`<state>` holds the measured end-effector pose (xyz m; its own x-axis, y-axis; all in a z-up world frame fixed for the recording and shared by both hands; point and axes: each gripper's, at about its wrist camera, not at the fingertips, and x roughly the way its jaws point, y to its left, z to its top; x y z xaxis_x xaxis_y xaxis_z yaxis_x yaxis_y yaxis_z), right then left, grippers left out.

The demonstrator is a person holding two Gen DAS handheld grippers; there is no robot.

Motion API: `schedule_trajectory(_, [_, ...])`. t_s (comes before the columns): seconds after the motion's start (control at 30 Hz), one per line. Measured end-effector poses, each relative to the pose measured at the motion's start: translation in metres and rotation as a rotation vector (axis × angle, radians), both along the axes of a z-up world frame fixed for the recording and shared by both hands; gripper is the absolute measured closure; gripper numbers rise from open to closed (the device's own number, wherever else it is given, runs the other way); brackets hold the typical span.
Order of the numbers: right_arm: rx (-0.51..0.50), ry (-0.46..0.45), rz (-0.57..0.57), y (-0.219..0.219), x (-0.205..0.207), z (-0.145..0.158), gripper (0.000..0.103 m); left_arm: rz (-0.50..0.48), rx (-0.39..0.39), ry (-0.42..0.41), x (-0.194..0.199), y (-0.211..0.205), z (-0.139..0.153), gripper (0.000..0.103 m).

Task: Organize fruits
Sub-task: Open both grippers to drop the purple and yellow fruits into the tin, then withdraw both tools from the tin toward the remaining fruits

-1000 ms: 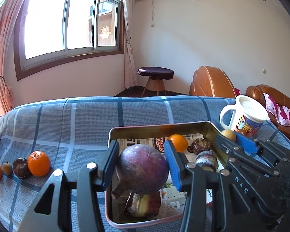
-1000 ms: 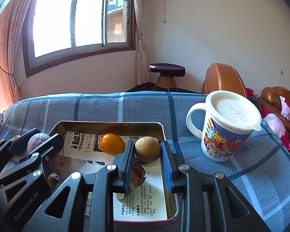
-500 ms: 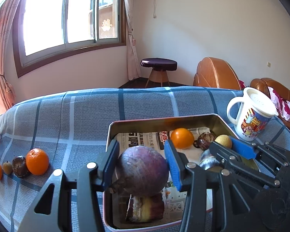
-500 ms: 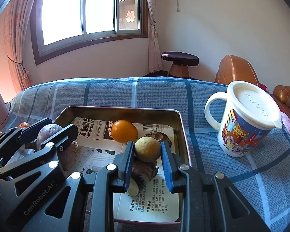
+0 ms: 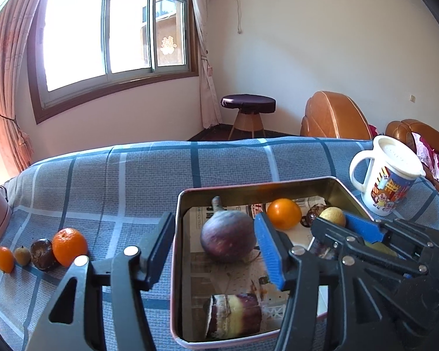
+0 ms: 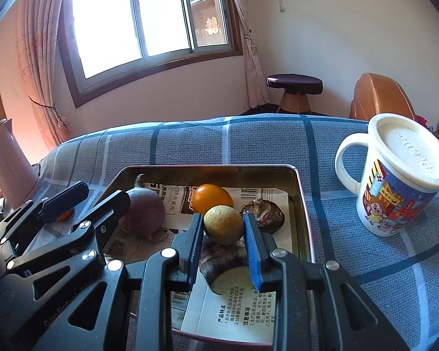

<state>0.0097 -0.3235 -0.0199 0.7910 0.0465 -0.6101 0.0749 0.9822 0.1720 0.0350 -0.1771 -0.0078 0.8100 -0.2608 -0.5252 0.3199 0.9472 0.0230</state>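
A metal tray (image 5: 348, 188) lined with newspaper sits on the blue plaid cloth. A purple round fruit (image 5: 227, 235) lies in it, free of my left gripper (image 5: 213, 248), which is open astride the tray's left wall. My right gripper (image 6: 223, 244) is shut on a small yellow-brown fruit (image 6: 221, 224), held above the tray (image 6: 300, 193); it also shows in the left wrist view (image 5: 332, 216). An orange fruit (image 6: 213, 199), a dark brown fruit (image 6: 263, 215) and a cut purple-skinned piece (image 5: 234, 316) lie in the tray.
A row of fruits lies on the cloth at the left: a tangerine (image 5: 69, 246), a dark fruit (image 5: 42, 254), a small tan one (image 5: 22, 256), a small orange one (image 5: 4, 259). A lidded cartoon mug (image 6: 395, 175) stands right of the tray. A pink jug (image 6: 5, 163) stands far left.
My left gripper has opened and let go of the purple fruit, which now rests in the tray. My right gripper has lifted slightly with the yellow-brown fruit.
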Motion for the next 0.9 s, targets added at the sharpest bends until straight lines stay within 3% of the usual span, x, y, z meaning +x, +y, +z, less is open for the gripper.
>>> schedule_trajectory(0.07, [0.023, -0.007, 0.003, -0.004, 0.000, 0.000, 0.072, 0.007, 0.002, -0.018, -0.003, 0.003, 0.003, 0.028])
schedule_trajectory(0.3, [0.086, -0.050, 0.025, -0.008, -0.006, 0.002, 0.065, 0.087, 0.000, -0.098, -0.013, 0.018, 0.013, 0.001])
schedule_trajectory(0.47, [0.026, -0.139, -0.030, -0.005, -0.019, 0.013, 0.036, 0.091, -0.053, -0.120, -0.018, 0.031, 0.020, 0.000])
schedule_trajectory(0.7, [-0.065, -0.200, -0.095, -0.002, -0.028, 0.020, 0.030, 0.127, -0.089, -0.201, -0.029, 0.046, 0.028, 0.000])
schedule_trajectory(0.9, [-0.126, -0.252, -0.131, 0.006, -0.035, 0.025, 0.030, 0.215, -0.064, -0.224, -0.029, 0.058, 0.024, 0.000])
